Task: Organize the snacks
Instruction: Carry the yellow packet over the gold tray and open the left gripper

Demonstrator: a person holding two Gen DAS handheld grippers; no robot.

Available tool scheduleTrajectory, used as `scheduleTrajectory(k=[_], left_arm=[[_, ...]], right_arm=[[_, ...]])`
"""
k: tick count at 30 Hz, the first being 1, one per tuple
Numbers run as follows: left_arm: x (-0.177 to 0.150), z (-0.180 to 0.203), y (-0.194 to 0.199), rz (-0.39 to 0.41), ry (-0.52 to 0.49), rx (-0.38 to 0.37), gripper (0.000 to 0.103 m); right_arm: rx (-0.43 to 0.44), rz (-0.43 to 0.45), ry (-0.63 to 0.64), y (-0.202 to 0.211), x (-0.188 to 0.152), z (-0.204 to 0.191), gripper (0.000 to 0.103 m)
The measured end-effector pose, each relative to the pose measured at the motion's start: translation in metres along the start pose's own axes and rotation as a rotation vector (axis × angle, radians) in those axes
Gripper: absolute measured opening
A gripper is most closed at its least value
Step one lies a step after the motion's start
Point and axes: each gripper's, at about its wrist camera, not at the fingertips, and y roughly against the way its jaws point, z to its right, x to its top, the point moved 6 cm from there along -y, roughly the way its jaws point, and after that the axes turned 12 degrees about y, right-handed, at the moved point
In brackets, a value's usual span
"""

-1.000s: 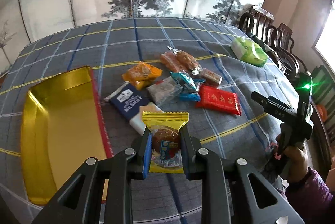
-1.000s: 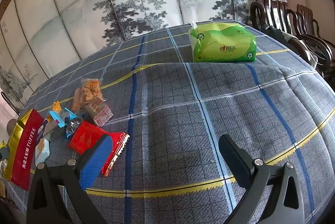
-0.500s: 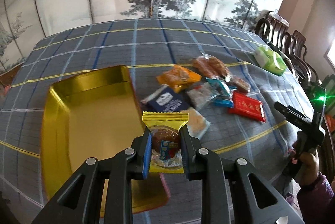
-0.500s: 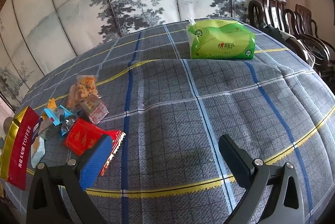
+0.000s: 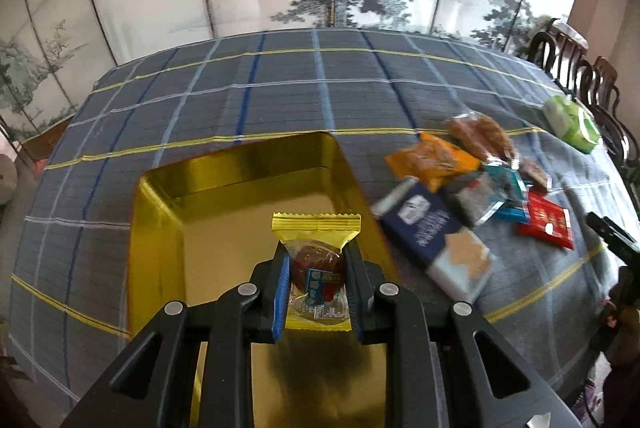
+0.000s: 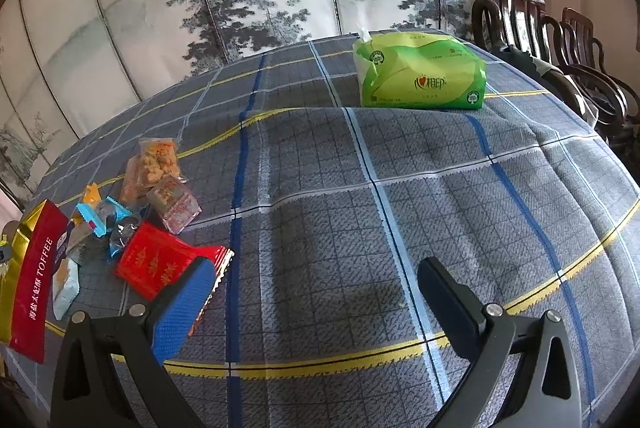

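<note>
Left wrist view: left gripper (image 5: 316, 278) pinches 1 yellow-wrapped snack packet (image 5: 316, 248) over 1 rectangular gold metal tin (image 5: 168, 228). Right gripper (image 6: 316, 288) is spread, empty, above the table (image 6: 460, 196).

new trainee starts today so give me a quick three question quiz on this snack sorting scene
1. True or false: the left gripper is shut on a yellow snack packet.
2. What lies directly beneath that packet in the left wrist view?
A. the green tissue pack
B. the gold tin
C. the red packet
3. Fill in: the right gripper is ____ and holds nothing.

Key
1. True; its pads press both sides of the packet.
2. B; the packet hangs over the tin's gold floor, while the green tissue pack and the red packet lie elsewhere on the plaid tablecloth.
3. open; only tablecloth shows between its fingers.
</note>
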Motion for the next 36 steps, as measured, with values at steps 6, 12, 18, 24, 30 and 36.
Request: scheduleTrajectory(k=[6,12,18,24,30,36], left_arm=[[0.008,-0.016,-0.018,-0.014,0.004,0.042,0.021],[0.016,-0.030,-0.035,-0.033,0.010,0.076,0.021],[0.026,-0.040,-0.052,-0.050,0.004,0.114,0.021],[0.036,-0.052,-0.068,-0.077,0.016,0.141,0.021],[0.040,-0.061,-0.079,-0.088,0.029,0.171,0.021],[0.042,-0.073,-0.088,-0.100,0.072,0.200,0.024]], right_arm=[[-0.007,-0.012,0.002,-0.002,0.000,0.000,0.103],[-0.013,-0.022,0.003,-0.004,0.000,0.000,0.103],[-0.017,-0.032,0.000,-0.005,0.000,0.000,0.103],[-0.019,-0.039,0.000,-0.006,0.001,0.000,0.103],[-0.027,-0.046,-0.004,-0.009,0.002,0.000,0.103],[0.052,0.011,0.027,0.000,0.007,-0.008,0.103]])
